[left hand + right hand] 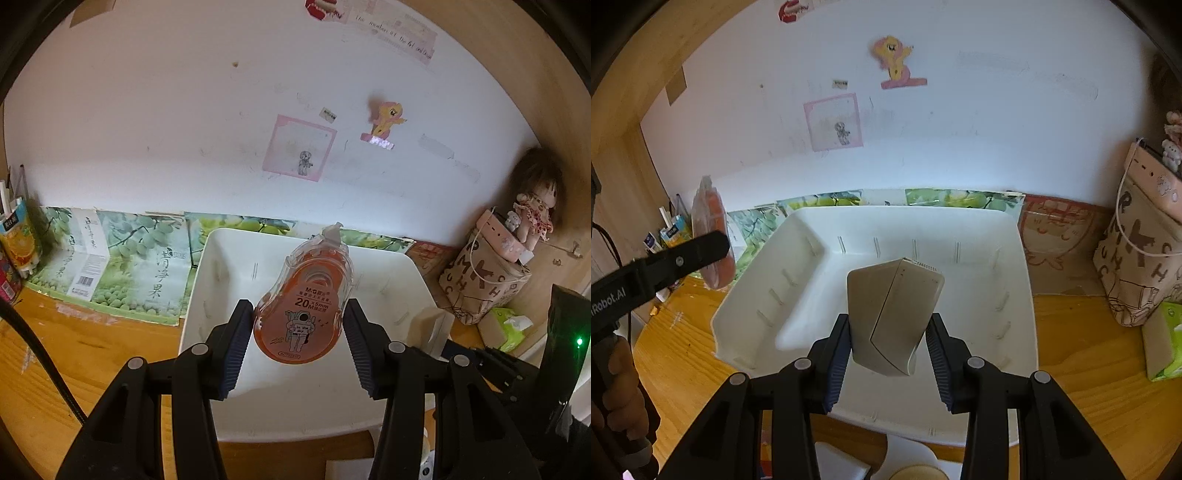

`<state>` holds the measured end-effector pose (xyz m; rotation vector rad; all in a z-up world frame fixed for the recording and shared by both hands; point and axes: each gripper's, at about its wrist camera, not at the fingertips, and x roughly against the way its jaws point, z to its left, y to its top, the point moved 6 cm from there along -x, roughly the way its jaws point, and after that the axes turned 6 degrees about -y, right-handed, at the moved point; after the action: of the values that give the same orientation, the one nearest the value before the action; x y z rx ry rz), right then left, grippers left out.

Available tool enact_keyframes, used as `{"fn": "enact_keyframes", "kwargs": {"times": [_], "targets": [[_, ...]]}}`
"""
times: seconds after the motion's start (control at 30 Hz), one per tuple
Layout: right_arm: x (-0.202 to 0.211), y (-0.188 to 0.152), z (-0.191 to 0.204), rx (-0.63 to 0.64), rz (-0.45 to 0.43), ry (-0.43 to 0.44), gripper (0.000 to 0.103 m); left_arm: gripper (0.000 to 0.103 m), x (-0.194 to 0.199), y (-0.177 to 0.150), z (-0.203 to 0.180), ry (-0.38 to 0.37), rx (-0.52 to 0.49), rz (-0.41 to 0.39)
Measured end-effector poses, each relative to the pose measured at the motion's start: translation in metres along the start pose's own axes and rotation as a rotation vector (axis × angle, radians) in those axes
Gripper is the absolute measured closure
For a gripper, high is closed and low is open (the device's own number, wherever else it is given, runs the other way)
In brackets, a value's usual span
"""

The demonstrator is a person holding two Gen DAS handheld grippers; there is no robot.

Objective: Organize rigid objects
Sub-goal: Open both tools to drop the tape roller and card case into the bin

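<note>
The left gripper (299,325) clamps an orange correction-tape dispenser (303,299), hiding its sides, above the white plastic bin (207,280). The right gripper (888,343) grips a grey angular box (894,314), its bottom unseen, over the bin's open middle.

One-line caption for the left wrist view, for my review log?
Left gripper holds an orange correction tape dispenser above a white plastic bin on a wooden desk.

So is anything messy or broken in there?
Nothing looks broken or spilled. The left gripper holds an orange correction tape, the right gripper a tilted grey box, both above the white bin.
</note>
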<state>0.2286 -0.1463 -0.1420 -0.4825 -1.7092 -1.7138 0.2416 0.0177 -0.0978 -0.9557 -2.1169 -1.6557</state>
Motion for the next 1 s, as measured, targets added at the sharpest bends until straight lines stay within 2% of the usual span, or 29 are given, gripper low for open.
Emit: {"fn": "enact_keyframes", "kwargs": {"times": [0.27,0.33,0.43,0.5,0.6,0.73,0.8,0.87,1.0], "targets": [[-0.017,-0.005,-0.003,-0.048,0.008,-0.010,0.061,0.046,-0.011,-0.005,0.003,-0.002,0.010,0.038],[-0.018,-0.006,-0.004,-0.061,0.003,-0.009,0.061,0.030,-0.008,-0.003,0.004,-0.015,0.019,0.033],[-0.018,-0.008,-0.005,-0.082,0.008,-0.011,0.059,0.019,0.004,0.007,0.004,-0.010,0.030,-0.018],[-0.016,-0.008,-0.007,-0.091,-0.001,-0.012,0.045,0.019,0.013,0.015,0.003,-0.018,0.028,-0.043],[-0.005,-0.006,-0.007,-0.100,-0.044,-0.023,0.032,0.018,0.026,0.025,0.002,-0.014,0.022,-0.075],[0.009,-0.003,-0.006,-0.106,-0.064,-0.027,0.032,0.018,0.047,0.033,0.001,-0.016,0.021,-0.120],[0.018,-0.002,-0.006,-0.111,-0.079,-0.032,0.027,0.018,0.058,0.036,0.000,-0.022,0.019,-0.140],[0.030,0.000,-0.005,-0.117,-0.106,-0.037,0.024,0.018,0.070,0.039,-0.002,-0.031,0.025,-0.165],[0.056,0.004,-0.002,-0.126,-0.163,-0.045,0.023,0.017,0.096,0.041,-0.008,-0.046,0.016,-0.206]]}}
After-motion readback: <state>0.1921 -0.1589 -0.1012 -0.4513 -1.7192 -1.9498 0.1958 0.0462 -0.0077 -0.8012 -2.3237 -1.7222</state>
